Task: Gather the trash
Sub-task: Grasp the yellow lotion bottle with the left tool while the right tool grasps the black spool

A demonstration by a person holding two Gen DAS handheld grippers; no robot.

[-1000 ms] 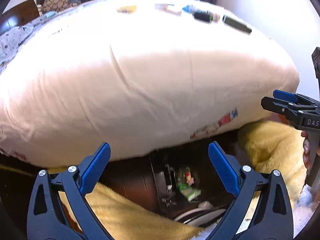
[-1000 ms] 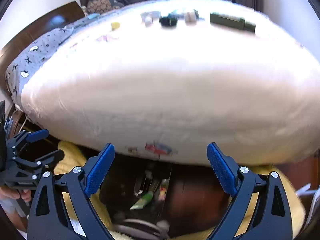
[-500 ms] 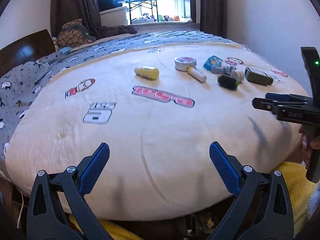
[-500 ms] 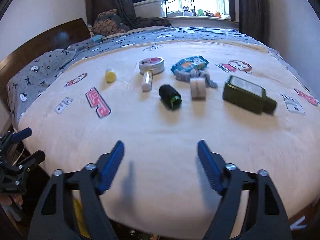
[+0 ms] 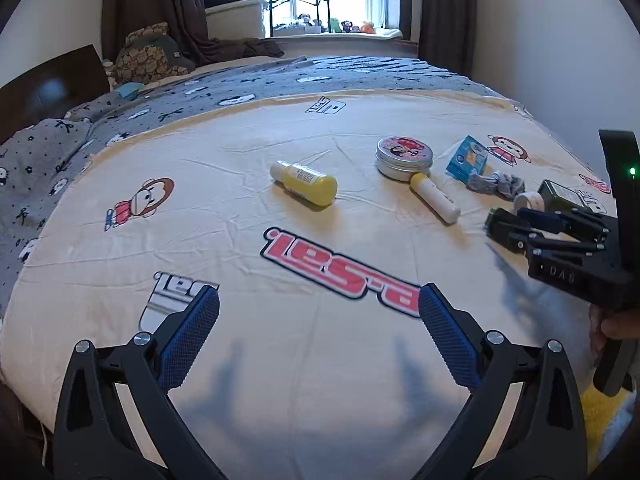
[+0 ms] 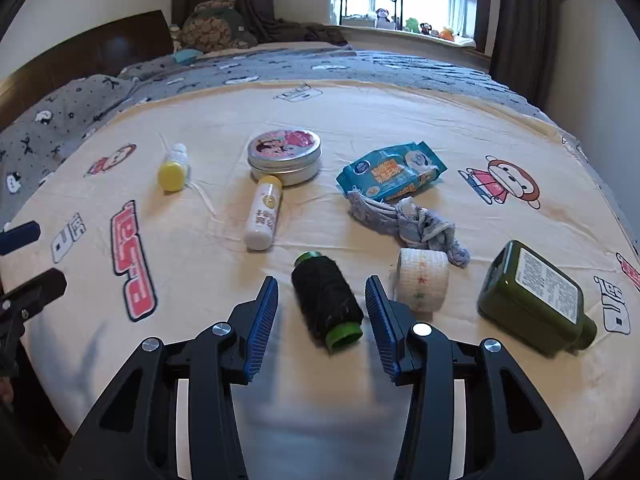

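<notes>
While it lies on its side on the cream printed bedsheet [image 6: 360, 128], the black thread spool [image 6: 326, 300] shows a green core at both ends, its near rim facing the camera and its dark winding slightly fuzzy. The right gripper [image 6: 322, 314] reaches low over the bed with its blue-padded jaws apart, one on each side of the spool and not touching it. Just right of the spool stands a white bandage roll [image 6: 422, 280] with small star prints, and beyond that a dark green bottle [image 6: 536, 300] on its side. Behind the spool lie a crumpled grey cloth [image 6: 416, 224], a blue wipes packet [image 6: 390, 172], a white tube with a yellow cap [image 6: 263, 212], a round tin [image 6: 284, 152] with a cartoon lid, and, farther left of the spool, a small yellow bottle [image 6: 173, 170]. The left gripper [image 5: 318, 338] hovers over the near edge of the sheet, well left of the spool, its jaws wide apart and holding nothing. A grey patterned blanket [image 5: 280, 80] covers the bed beyond the sheet.
</notes>
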